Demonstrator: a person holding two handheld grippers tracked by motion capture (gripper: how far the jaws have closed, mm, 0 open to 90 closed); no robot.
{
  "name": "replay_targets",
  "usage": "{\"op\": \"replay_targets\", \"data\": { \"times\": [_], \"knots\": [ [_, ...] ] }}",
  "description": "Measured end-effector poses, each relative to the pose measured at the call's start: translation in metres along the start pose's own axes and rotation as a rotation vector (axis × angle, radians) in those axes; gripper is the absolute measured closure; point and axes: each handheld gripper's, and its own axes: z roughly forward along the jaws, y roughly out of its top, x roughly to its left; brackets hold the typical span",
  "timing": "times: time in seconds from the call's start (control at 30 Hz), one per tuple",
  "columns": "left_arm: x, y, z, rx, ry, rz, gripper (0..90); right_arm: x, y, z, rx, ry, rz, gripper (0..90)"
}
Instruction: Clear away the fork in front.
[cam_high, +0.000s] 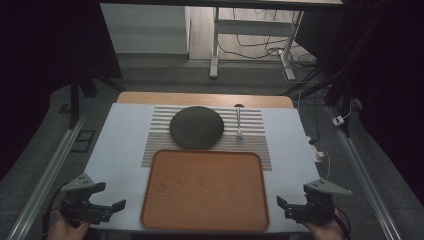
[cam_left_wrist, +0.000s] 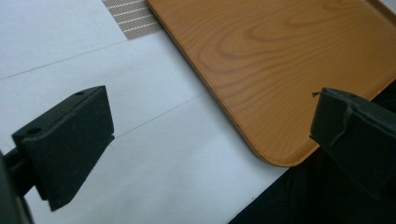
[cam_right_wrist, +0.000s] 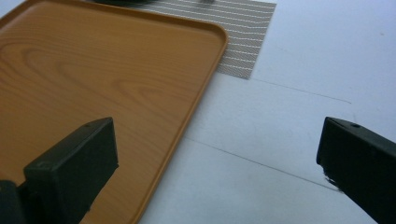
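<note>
Both grippers sit closest to me in the high view: my left gripper (cam_high: 102, 207) at 7 o'clock and my right gripper (cam_high: 292, 206) at 5 o'clock, each held over the near edge of the white table (cam_high: 122, 145), with jaws spread apart and holding nothing. Between them lies the wooden tray (cam_high: 205, 192), bare, its near rim at the table's front edge. Beyond it at 12 o'clock a striped placemat (cam_high: 252, 137) carries a dark round plate (cam_high: 196, 127), and a spoon (cam_high: 239, 122) lies just beside the plate at its 3 o'clock.

From the left gripper view, the jaws of the left gripper (cam_left_wrist: 210, 140) stand wide, and the tray's rounded near corner (cam_left_wrist: 275, 156) lies between them, untouched.

From the right gripper view, the right gripper (cam_right_wrist: 217, 158) is likewise wide apart; the tray (cam_right_wrist: 93, 79) runs under its 9 o'clock jaw, with a corner of the placemat (cam_right_wrist: 243, 28) at 12 o'clock.
</note>
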Motion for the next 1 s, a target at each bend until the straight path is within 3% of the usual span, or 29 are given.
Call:
{"op": "replay_targets", "data": {
  "times": [0.33,0.83,1.0],
  "knots": [
    [0.0005,0.0011,0.0022,0.016,-0.012,0.007,0.0,0.0039,0.0005,0.0023,0.028,0.004,-0.038,0.0],
    [0.0000,0.0019,0.0038,0.030,-0.015,0.012,0.1,0.0044,0.0016,0.0045,0.057,0.010,-0.041,0.0],
    [0.0000,0.0021,0.0044,0.034,-0.017,0.012,0.4,0.0074,0.0022,0.0055,0.065,0.015,-0.073,0.0]
  ]
}}
